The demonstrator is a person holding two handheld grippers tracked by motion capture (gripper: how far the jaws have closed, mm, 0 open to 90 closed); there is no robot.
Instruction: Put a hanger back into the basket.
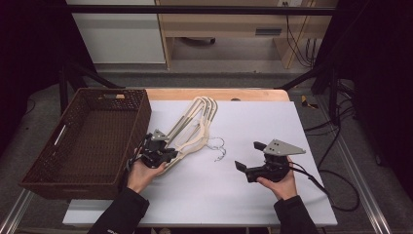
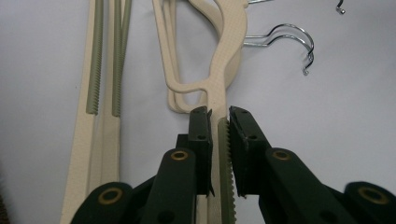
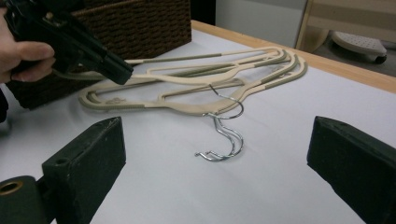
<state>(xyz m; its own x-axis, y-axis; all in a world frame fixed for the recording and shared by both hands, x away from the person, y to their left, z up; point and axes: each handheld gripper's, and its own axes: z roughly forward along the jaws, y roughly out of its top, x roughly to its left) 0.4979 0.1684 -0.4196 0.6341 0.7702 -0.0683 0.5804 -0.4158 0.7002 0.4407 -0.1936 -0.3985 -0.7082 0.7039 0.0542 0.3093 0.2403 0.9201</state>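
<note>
At the near edge of the white-covered table (image 1: pixel 272 195), the right gripper (image 1: pixel 249 157) is seen in the high view with its jaws set wide apart and nothing between them, aimed leftward toward the chrome wire hooks (image 1: pixel 217 148). The left gripper (image 1: pixel 168 152) is held at the near left, its jaws clamped on the ribbed shoulder bar of the top hanger in a stack of cream plastic clothes hangers (image 1: pixel 195 124). The stack lies on the table's left half, just beside the dark brown woven wicker basket (image 1: pixel 141 114), whose wall stands close along the stack's left side. In the left gripper view, the pinched bar (image 2: pixel 223 154) is shown running straight between the pads, with a green toothed strip visible on it; this detail cannot be made out from above. In the right gripper view, the hooks (image 3: pixel 226 140) are shown curling toward the camera over bare table, and the hangers (image 3: pixel 196 81) are seen fanned slightly. The stack's long axis runs diagonally, from the near left to the far right, with the hooks pointing off its right side. A wooden table edge (image 1: pixel 219 93) lies beyond.
</note>
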